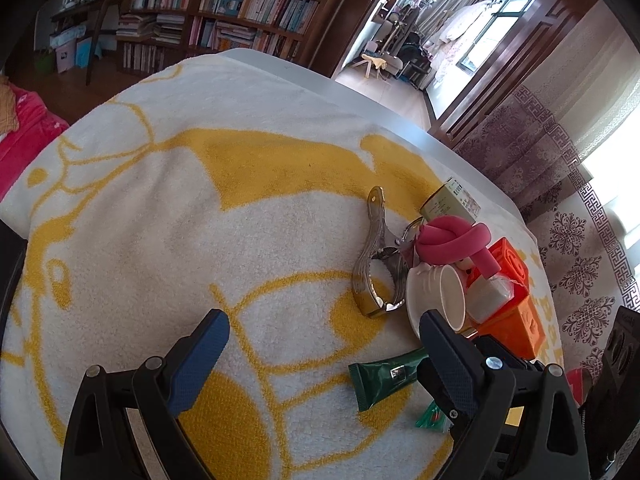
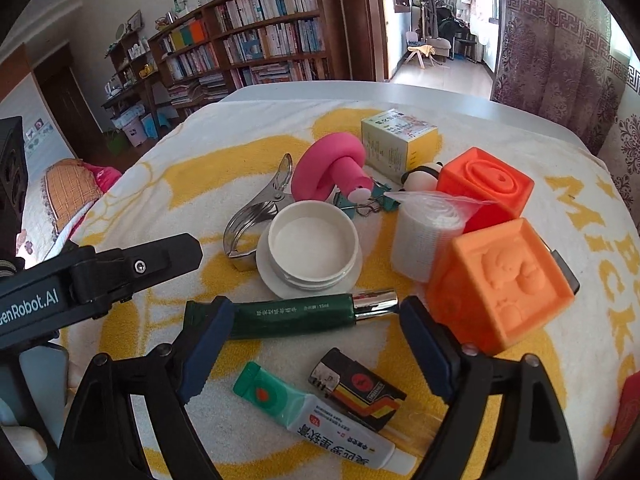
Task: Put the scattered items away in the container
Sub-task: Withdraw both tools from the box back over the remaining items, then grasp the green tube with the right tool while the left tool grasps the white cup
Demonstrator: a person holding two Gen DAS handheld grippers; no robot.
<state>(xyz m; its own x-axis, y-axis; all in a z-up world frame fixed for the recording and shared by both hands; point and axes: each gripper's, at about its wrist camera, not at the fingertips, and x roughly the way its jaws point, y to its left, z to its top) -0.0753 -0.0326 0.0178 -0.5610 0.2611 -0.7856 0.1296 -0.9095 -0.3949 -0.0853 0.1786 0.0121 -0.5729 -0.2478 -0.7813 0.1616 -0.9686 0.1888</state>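
Scattered items lie on a yellow-and-white towel (image 2: 580,200). My right gripper (image 2: 316,320) is open, its fingers straddling a dark green tube (image 2: 296,316) with a silver cap. Behind it stand a white jar (image 2: 312,240), a pink foam twist (image 2: 336,168), a metal clip (image 2: 256,212), a gauze roll (image 2: 420,232), two orange cubes (image 2: 500,284) and a small box (image 2: 400,144). A white ointment tube (image 2: 320,416) and a lighter (image 2: 360,392) lie between the fingers, nearer. My left gripper (image 1: 324,336) is open and empty, left of the green tube (image 1: 384,376) and jar (image 1: 436,296).
The left gripper's arm (image 2: 92,276) reaches in from the left of the right wrist view. The table's grey edge (image 2: 460,100) runs behind the towel. Bookshelves (image 2: 260,40) and a curtain (image 2: 560,60) stand beyond. No container shows in either view.
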